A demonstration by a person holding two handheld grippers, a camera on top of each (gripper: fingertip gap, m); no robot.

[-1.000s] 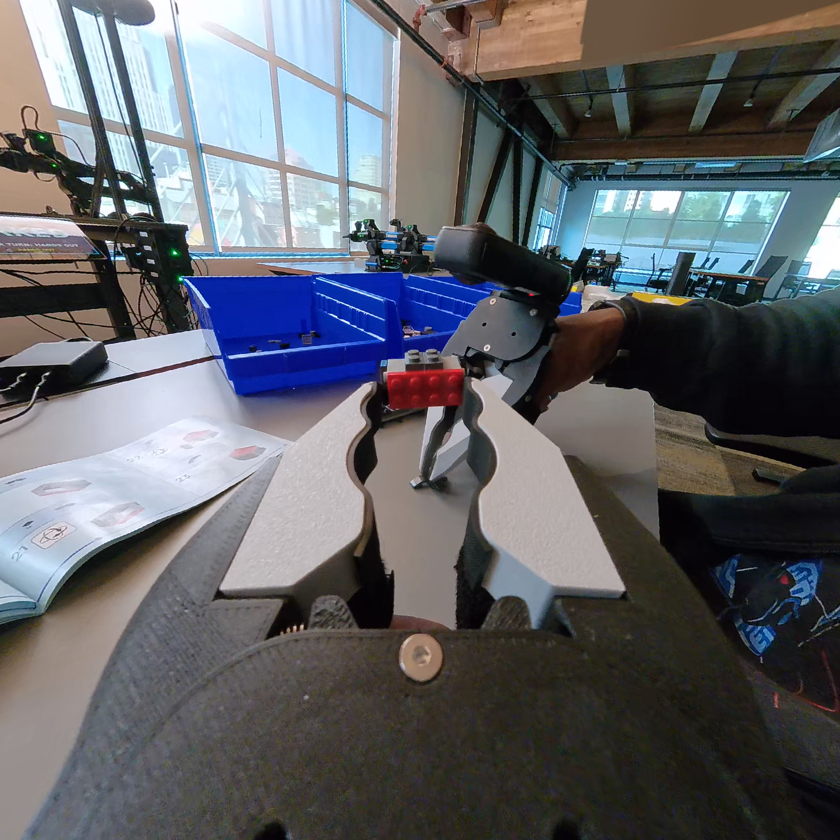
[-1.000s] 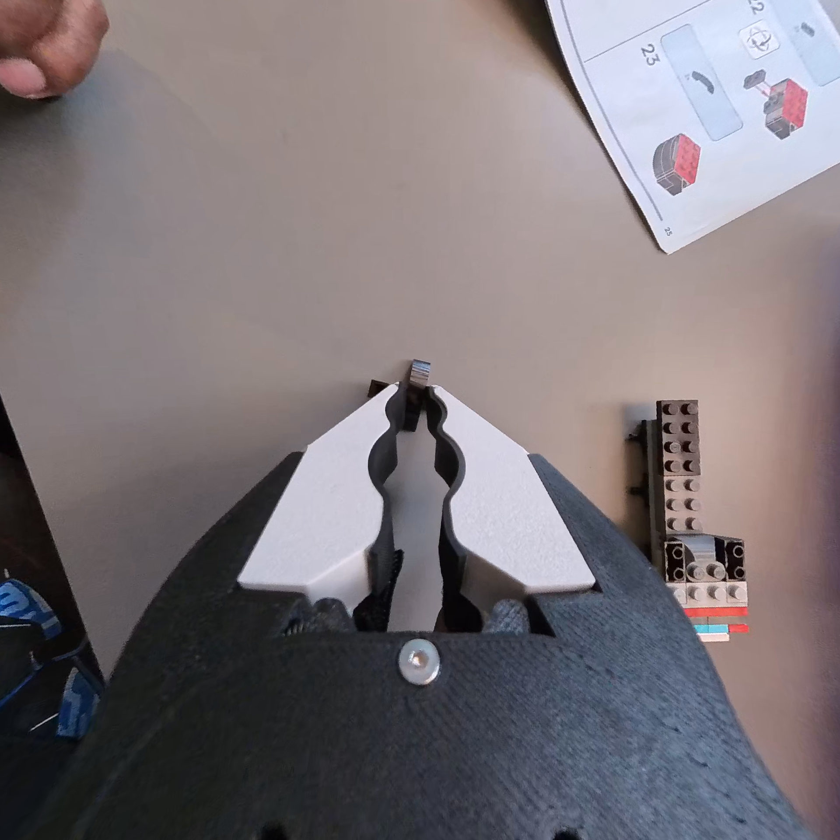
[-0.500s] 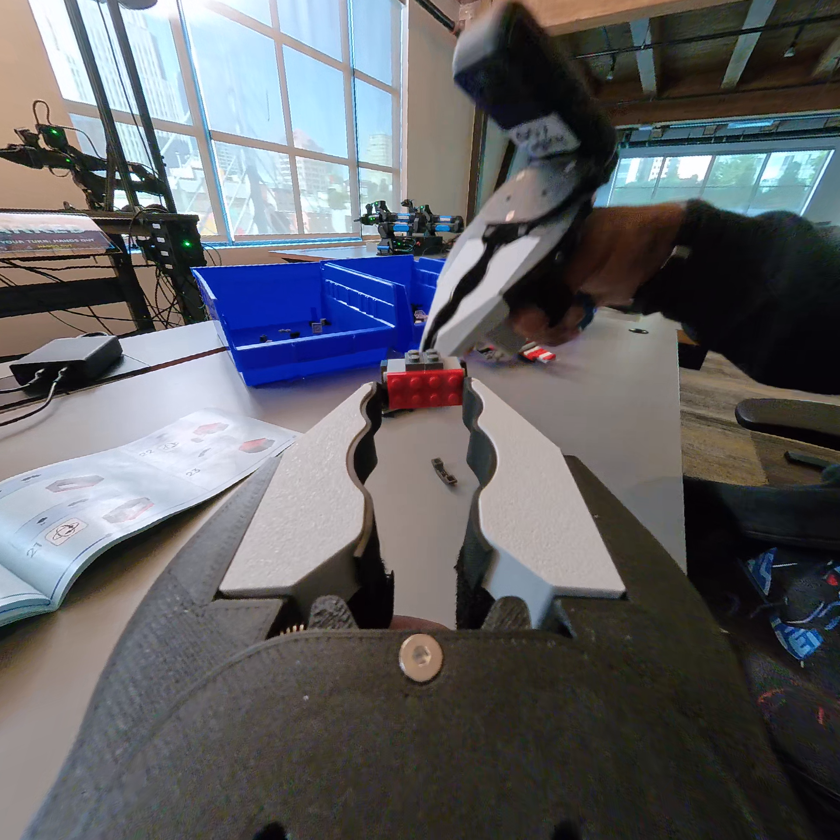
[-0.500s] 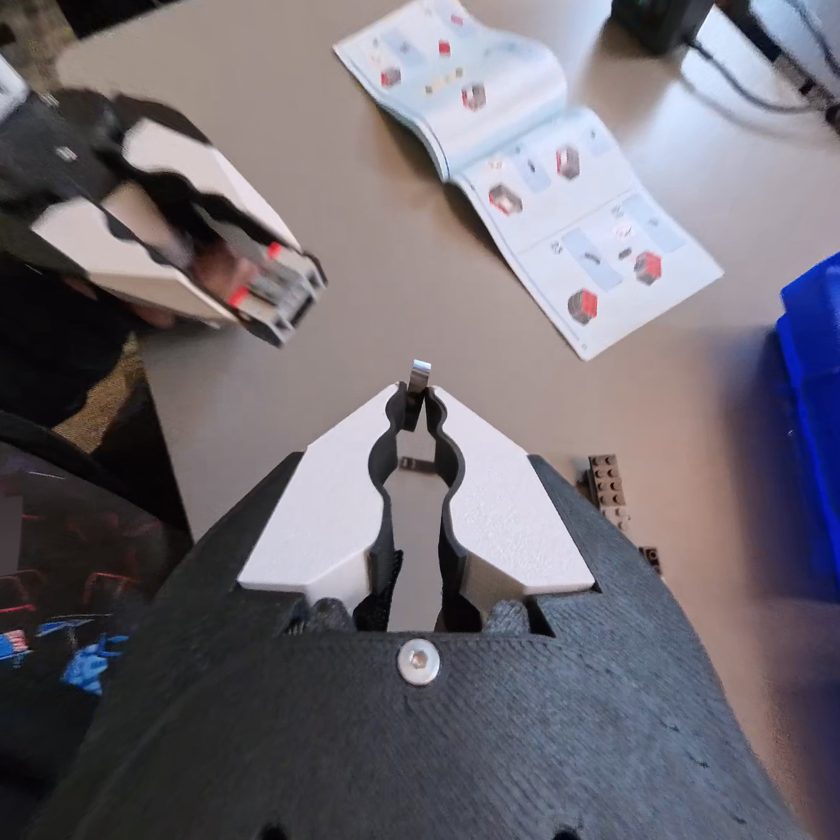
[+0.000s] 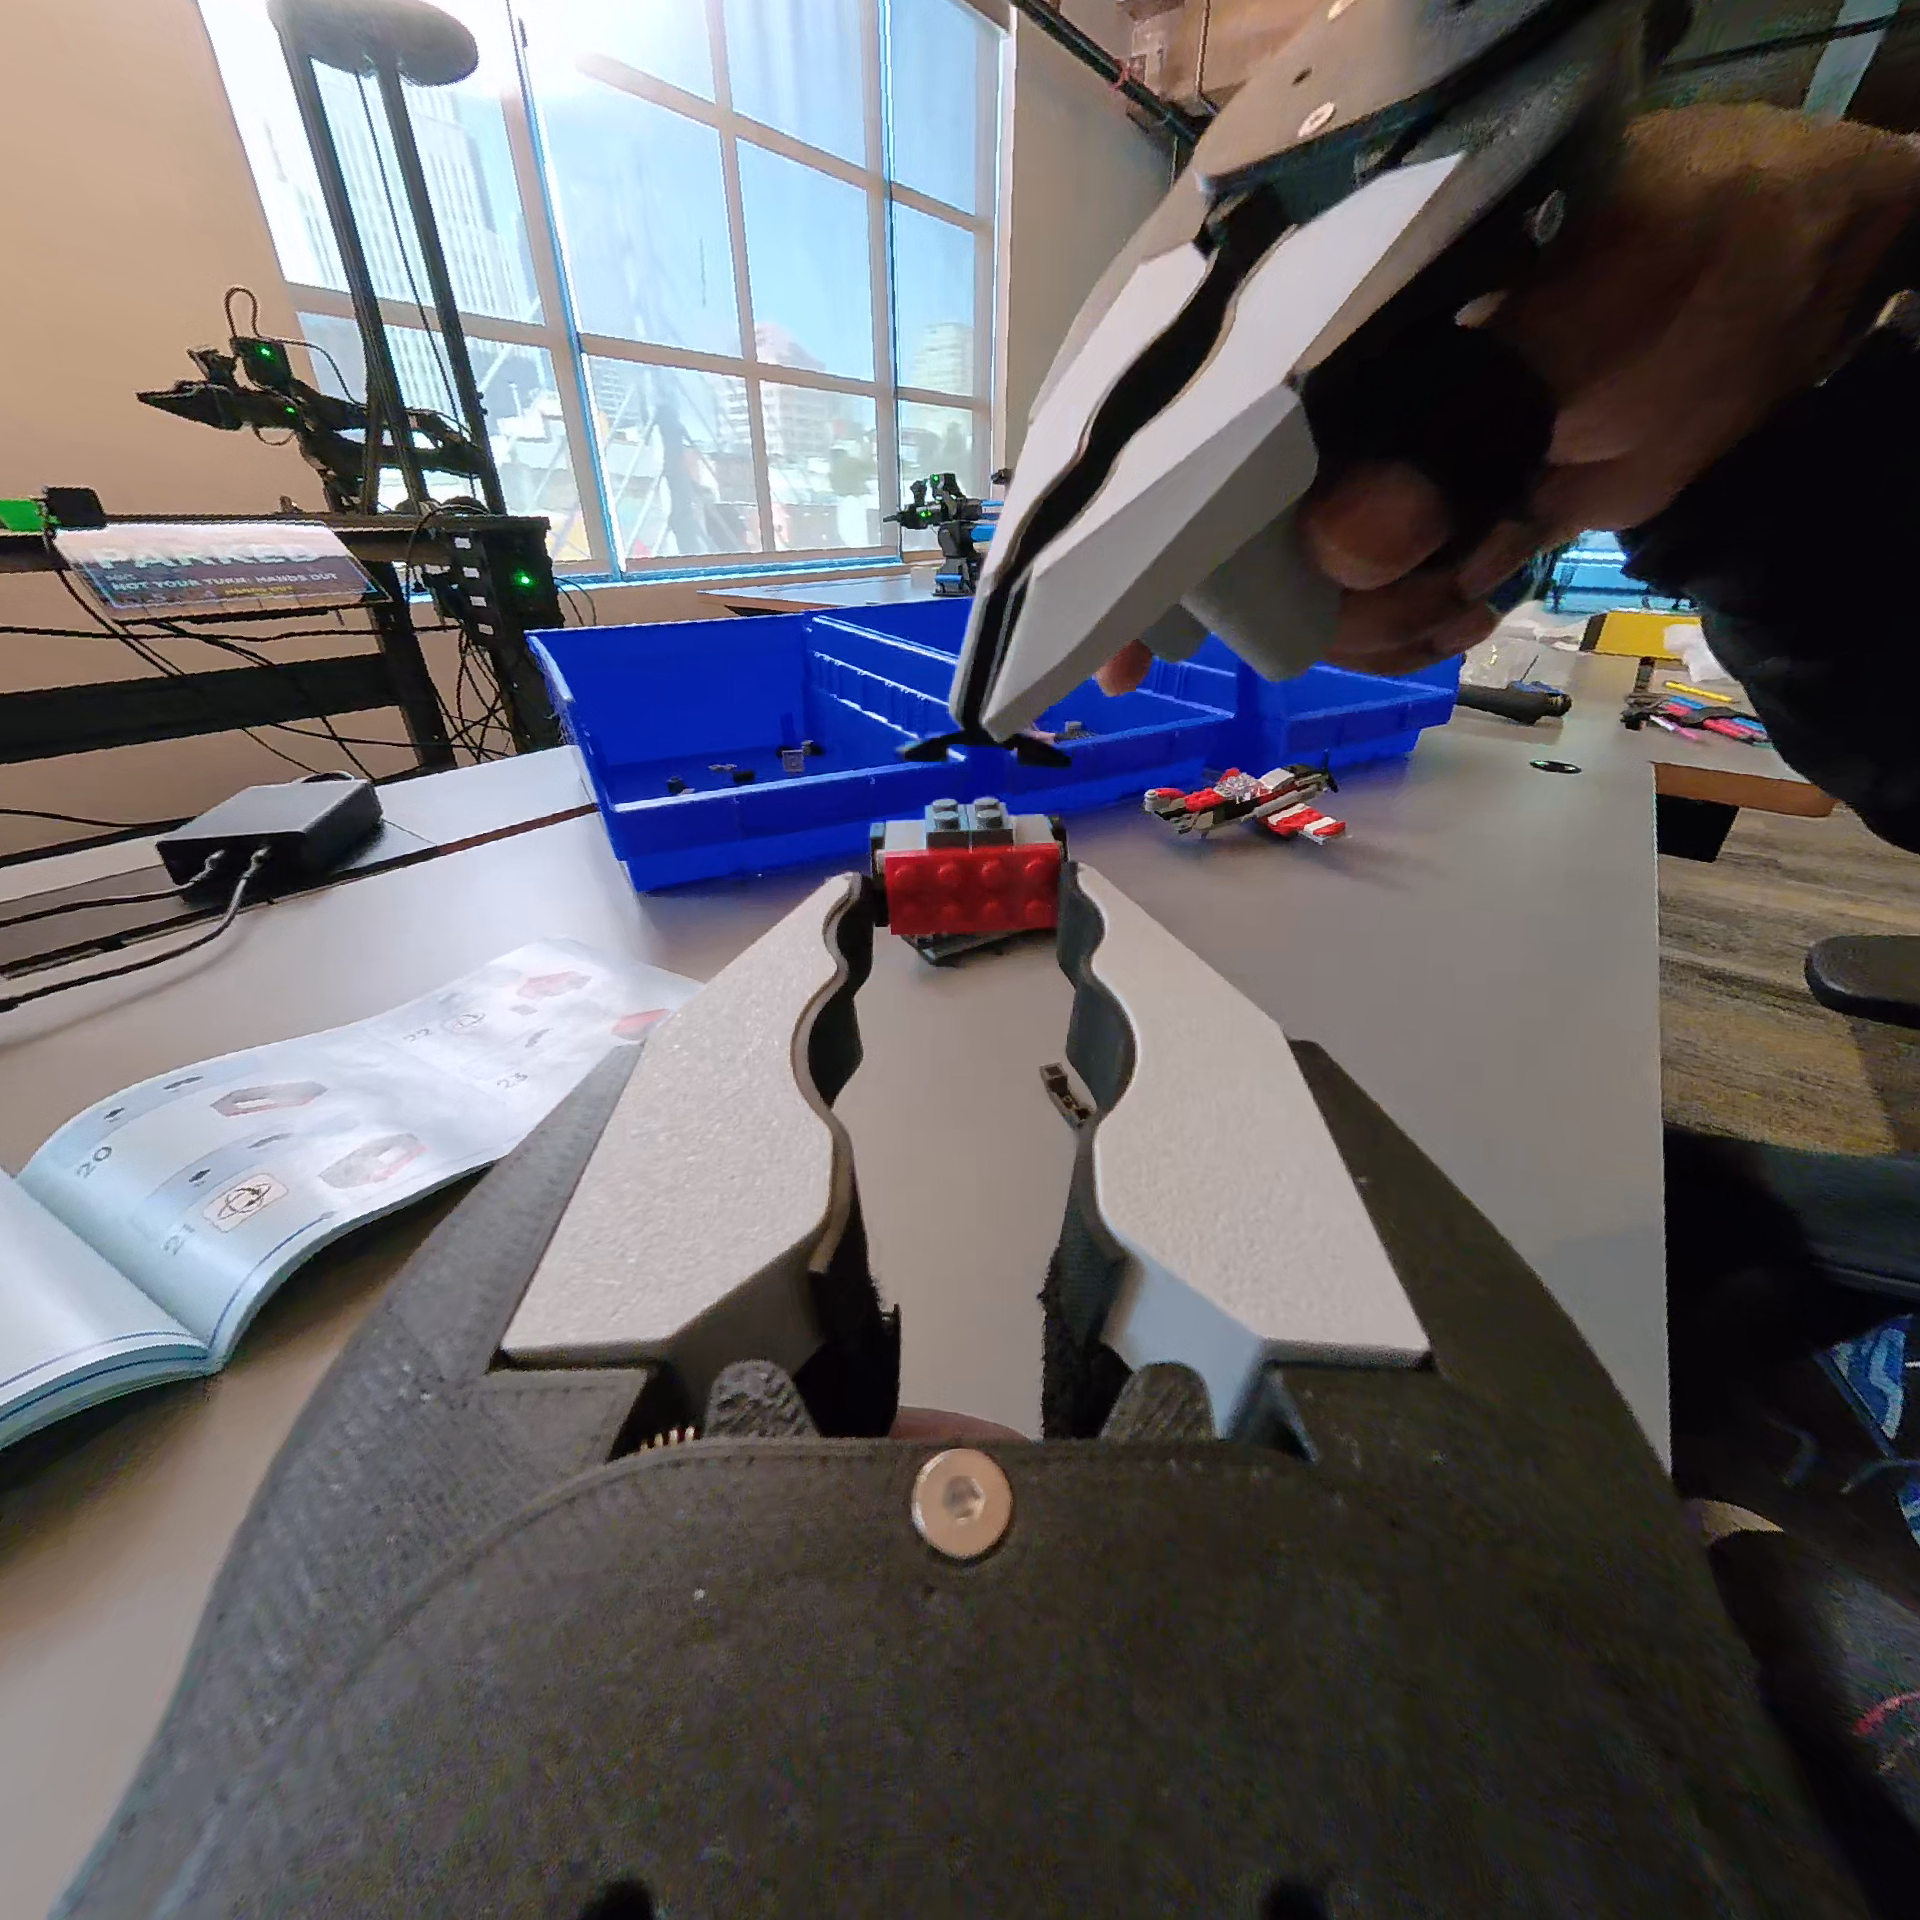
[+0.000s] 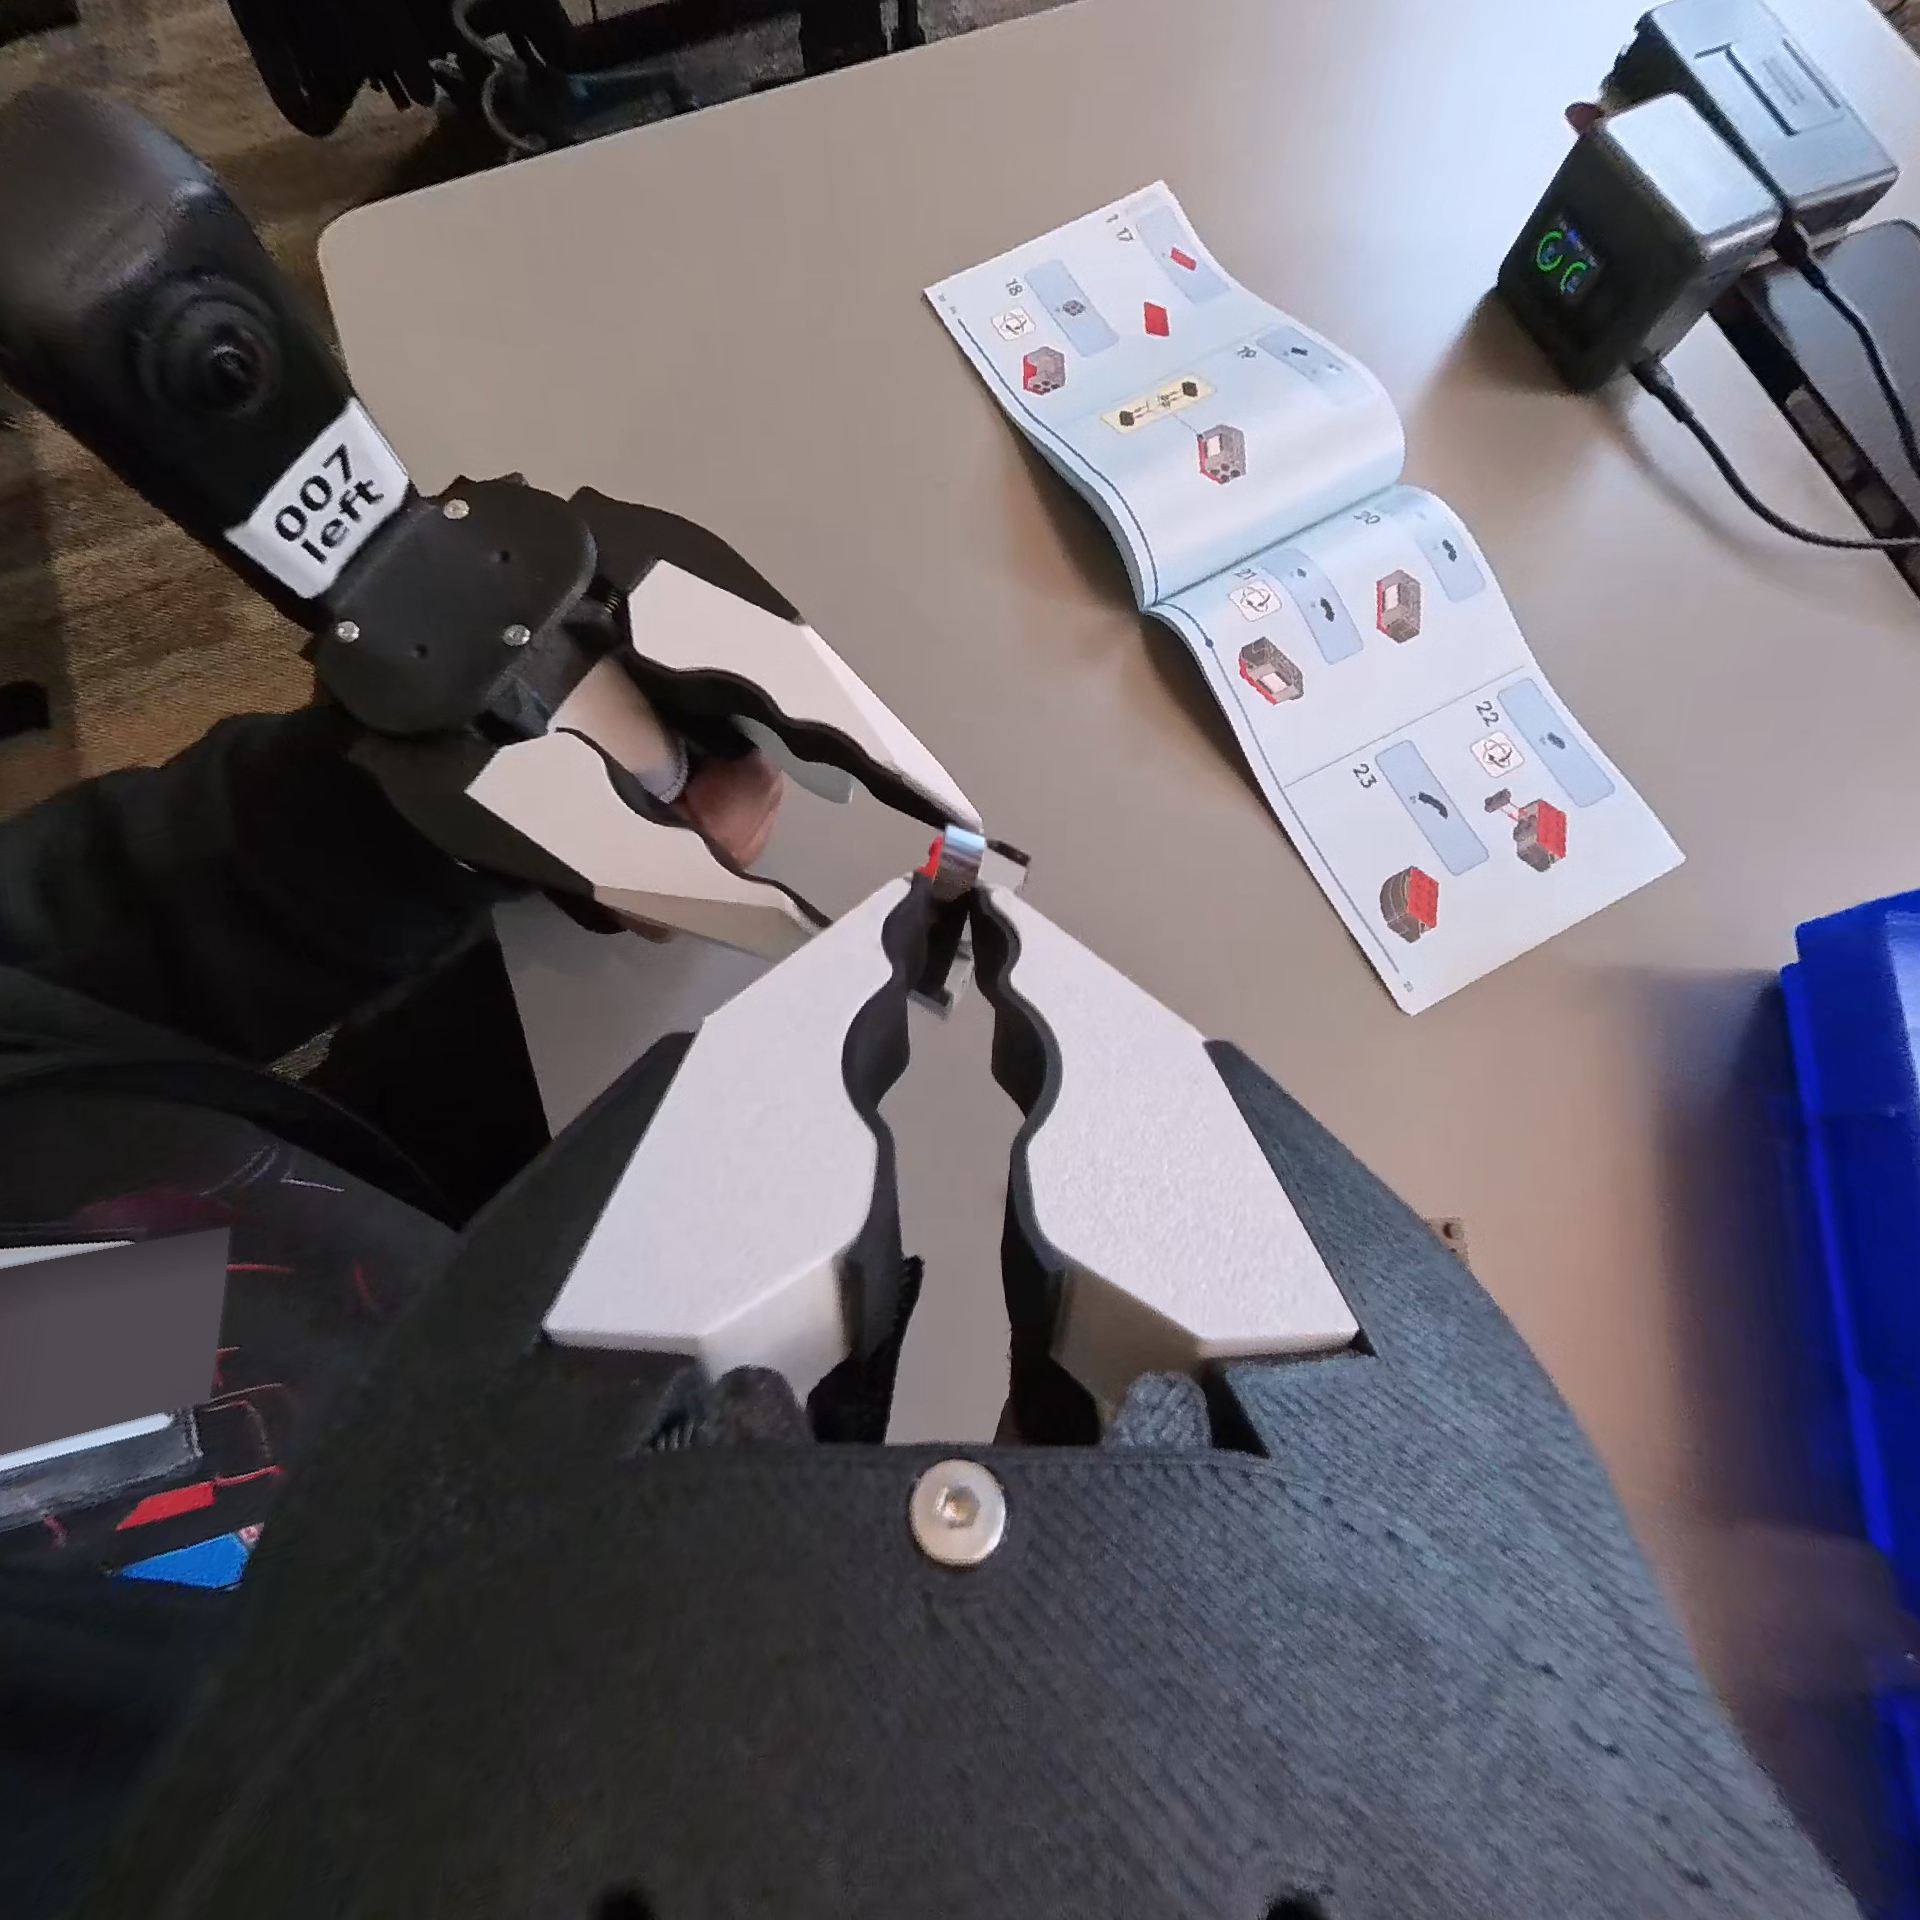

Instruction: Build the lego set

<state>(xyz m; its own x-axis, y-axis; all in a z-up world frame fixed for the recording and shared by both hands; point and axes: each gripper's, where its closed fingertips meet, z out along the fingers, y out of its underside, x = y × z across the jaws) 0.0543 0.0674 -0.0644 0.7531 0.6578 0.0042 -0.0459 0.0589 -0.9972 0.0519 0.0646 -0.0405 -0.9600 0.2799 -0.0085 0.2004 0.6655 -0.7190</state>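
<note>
Two grippers meet over the grey desk (image 5: 1403,987): the left gripper (image 5: 971,894) is clamped on a small red-and-grey lego block assembly (image 5: 971,883), while the right gripper (image 5: 982,727), nearly closed, pinches a thin curved black lego piece (image 5: 982,743) just above it, with the open instruction booklet (image 6: 1299,582) near the desk's far edge.

Red brick (image 5: 971,888) topped with grey studs; grey gripper fingers (image 5: 717,1164) on black bodies — blue bins (image 5: 727,717) at the grey table's (image 5: 1403,987) far edge, pale-blue booklet (image 6: 1320,582) — red-and-brown pictures.
</note>
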